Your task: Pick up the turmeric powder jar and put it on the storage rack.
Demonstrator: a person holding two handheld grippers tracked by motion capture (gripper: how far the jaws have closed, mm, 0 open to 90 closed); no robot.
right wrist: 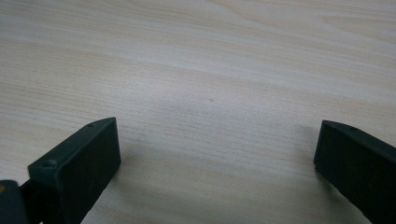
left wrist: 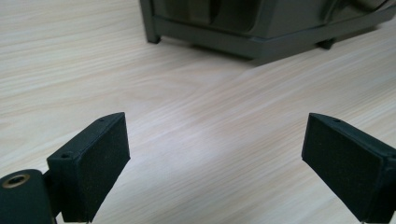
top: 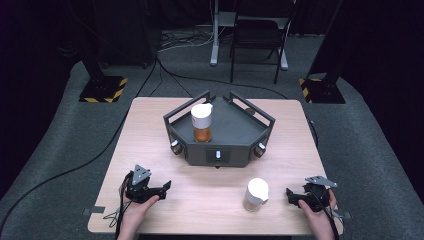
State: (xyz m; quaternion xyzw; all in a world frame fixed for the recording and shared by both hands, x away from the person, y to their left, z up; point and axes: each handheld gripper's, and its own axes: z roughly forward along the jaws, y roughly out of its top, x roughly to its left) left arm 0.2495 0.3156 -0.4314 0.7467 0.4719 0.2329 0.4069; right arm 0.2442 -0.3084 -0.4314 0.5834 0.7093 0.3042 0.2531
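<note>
A dark grey angular tray (top: 235, 137) stands at the middle of the wooden table (top: 150, 150). Inside it, at the left, stands a jar of amber contents with a white lid (top: 201, 122). A second white-lidded jar (top: 256, 194) stands on the table near the front right. My left gripper (top: 166, 187) rests low at the front left, open, with bare wood between its jaws (left wrist: 215, 149). My right gripper (top: 291, 194) sits at the front right, just right of the second jar, open over bare wood (right wrist: 217, 154).
The tray's front corner and base (left wrist: 261, 28) show at the top of the left gripper view. Behind the table are a chair (top: 257, 35), stand bases with yellow-black stripes (top: 102, 90), and cables on the grey floor.
</note>
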